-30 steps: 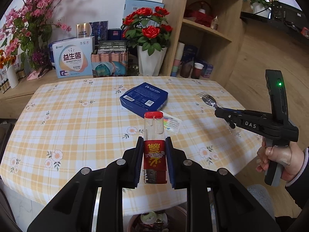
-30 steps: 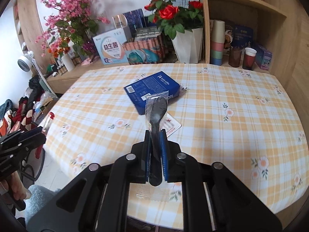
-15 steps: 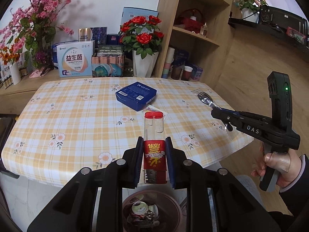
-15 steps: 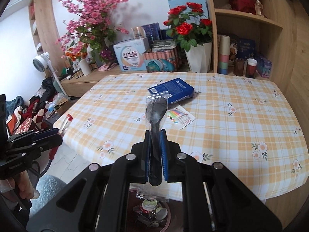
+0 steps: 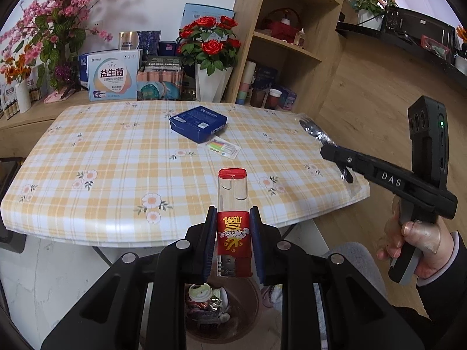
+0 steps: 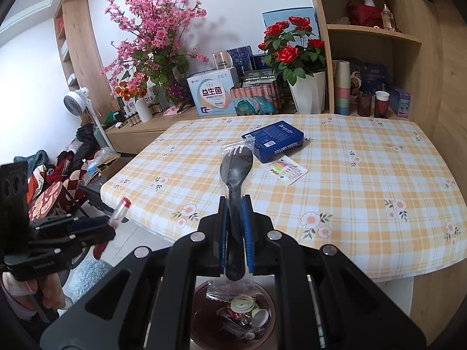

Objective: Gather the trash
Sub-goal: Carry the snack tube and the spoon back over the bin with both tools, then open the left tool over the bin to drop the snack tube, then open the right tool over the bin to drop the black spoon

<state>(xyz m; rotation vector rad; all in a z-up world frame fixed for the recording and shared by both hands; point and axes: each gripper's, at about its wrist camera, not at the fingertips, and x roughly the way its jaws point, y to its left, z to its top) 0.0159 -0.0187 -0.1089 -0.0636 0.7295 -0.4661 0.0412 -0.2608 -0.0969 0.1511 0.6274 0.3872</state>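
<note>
Drop-off step: left gripper (image 5: 230,242) fingers clamp lighter (image 5: 233,224), right gripper (image 6: 236,230) fingers nip wrapped spoon (image 6: 235,175), both above bin (image 6: 201,329) at 6 o'clock, off counter (image 5: 87,145). Next: lower, let go.

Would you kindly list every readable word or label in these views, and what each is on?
"DAS": side of the right gripper.
"益生菌": white and blue box behind the table.
"luckin coffee": edge of the blue box, upside down.
Gold characters on the lighter in the left gripper: stylised, unreadable.
Everything else: too small.
</note>
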